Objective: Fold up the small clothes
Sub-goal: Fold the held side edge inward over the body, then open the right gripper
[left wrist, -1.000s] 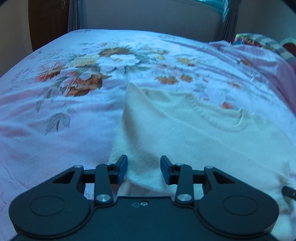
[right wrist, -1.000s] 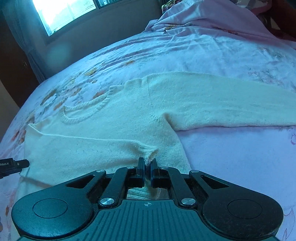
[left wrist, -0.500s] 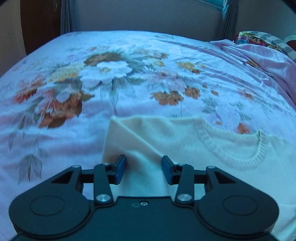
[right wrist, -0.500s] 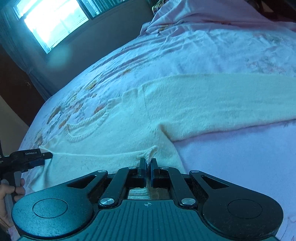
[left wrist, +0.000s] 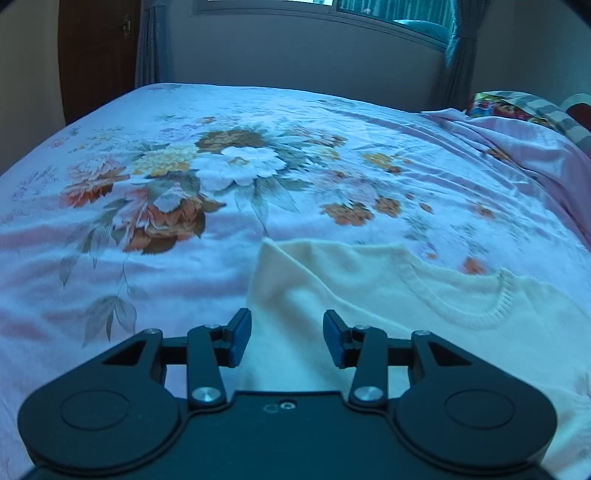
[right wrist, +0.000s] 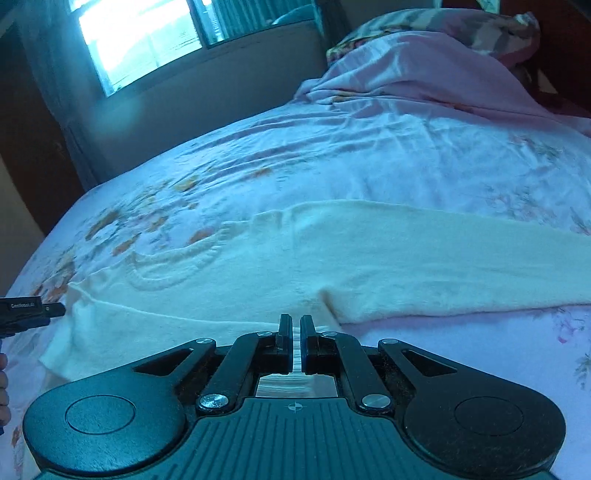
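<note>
Around: I see a bed sheet [left wrist: 155, 258] with big flowers, a crumpled pink blanket [right wrist: 424, 85] by the pillows, a window [right wrist: 140, 33] and a dark door [left wrist: 96, 55]. Nothing blocks my way.
Sweater: the cream sweater [left wrist: 424, 317] lies flat on the sheet, just in front of both my tools.
Left gripper [left wrist: 287, 338]: its blue pads are spread apart, with the sweater's edge below them but not pinched.
Right gripper [right wrist: 295, 341]: its jaws are pressed together on a bit of sweater.
Only the right view: one long sleeve [right wrist: 461, 266] stretched out, and my left tool at the sweater's far side.
Only the left view: the ribbed round collar [left wrist: 476, 314], up close.
Feel: soft fuzzy knit, smooth wrinkly sheet.
</note>
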{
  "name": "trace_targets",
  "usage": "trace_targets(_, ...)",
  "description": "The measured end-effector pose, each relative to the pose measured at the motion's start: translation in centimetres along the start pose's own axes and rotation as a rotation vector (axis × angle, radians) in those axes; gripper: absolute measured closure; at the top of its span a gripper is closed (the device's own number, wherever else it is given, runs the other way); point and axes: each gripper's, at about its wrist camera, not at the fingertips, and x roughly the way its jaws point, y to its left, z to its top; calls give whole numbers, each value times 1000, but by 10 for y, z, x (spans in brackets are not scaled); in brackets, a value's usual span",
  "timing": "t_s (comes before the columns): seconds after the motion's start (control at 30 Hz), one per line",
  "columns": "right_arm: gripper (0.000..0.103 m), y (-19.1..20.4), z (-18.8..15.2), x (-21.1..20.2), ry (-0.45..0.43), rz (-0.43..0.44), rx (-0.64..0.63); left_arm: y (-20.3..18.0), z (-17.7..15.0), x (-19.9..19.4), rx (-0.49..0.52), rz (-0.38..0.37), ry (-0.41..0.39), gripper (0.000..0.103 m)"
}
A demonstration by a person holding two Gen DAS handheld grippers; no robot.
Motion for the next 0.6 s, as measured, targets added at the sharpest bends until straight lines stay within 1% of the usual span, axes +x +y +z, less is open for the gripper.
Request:
trace_targets(0.07,100,15,-3,8,17,1,-57,-10,-11,-4,46,-22,22,60)
trace_targets(0.1,100,20,-7,16,48,-3,-90,-14,-16,-2,67,-29,36,58)
trace_targets(0.13,100,22,-13,24,96,-22,-119,-18,-23,3,82,-22,59,54)
trace_targets(0.17,100,20,-23,32,135,-53,-158,-18,-32,11,98,1,90,52)
trace_targets(0.23,101,13,-38,32,103,-72,-243,-15,-40,9,95,7,66,52)
trace_targets(0.33,100,9,-33,23,118,-85,-201,-5,-49,-8,69,9,62,52)
trace_targets(0.37,100,11,-31,17,106,-85,-199,0,-53,-17,52,15,60,53)
trace_targets(0.43,100,20,-30,7,49,-49,-224,7,-63,-35,13,-4,40,52)
trace_targets(0.47,100,24,-30,7,39,-36,-229,9,-69,-44,2,-16,30,52)
trace_targets(0.5,100,26,-32,11,55,-29,-223,8,-74,-50,-5,-33,25,52)
trace_targets(0.57,100,23,-39,27,118,-66,-209,2,-81,-52,6,-56,37,51)
trace_targets(0.6,100,20,-42,29,111,-60,-211,-1,-83,-49,21,-51,43,50)
